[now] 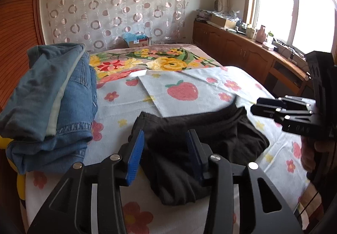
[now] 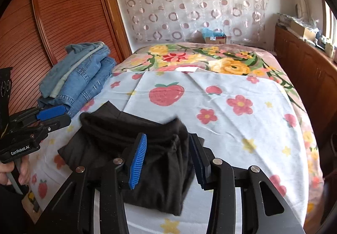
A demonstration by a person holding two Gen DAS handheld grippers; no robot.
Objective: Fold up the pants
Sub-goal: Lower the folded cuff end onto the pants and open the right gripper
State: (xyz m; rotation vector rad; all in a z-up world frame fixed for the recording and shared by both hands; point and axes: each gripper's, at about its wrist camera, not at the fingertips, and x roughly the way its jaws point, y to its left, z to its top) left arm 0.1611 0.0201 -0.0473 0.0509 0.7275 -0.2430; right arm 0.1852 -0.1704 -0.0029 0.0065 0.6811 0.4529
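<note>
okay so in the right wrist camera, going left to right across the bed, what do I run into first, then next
Left gripper → stack of folded jeans → dark pants, lying bunched on the strawberry sheet → right gripper, its open fingers either side of the pants' near edge → wooden cabinet along the far right.

One dark folded pants [image 1: 202, 139], one stack of denim garments [image 1: 52, 95], two claws, left [image 1: 166, 155] and right [image 2: 168, 159], one strawberry-print sheet [image 1: 210, 88]
</note>
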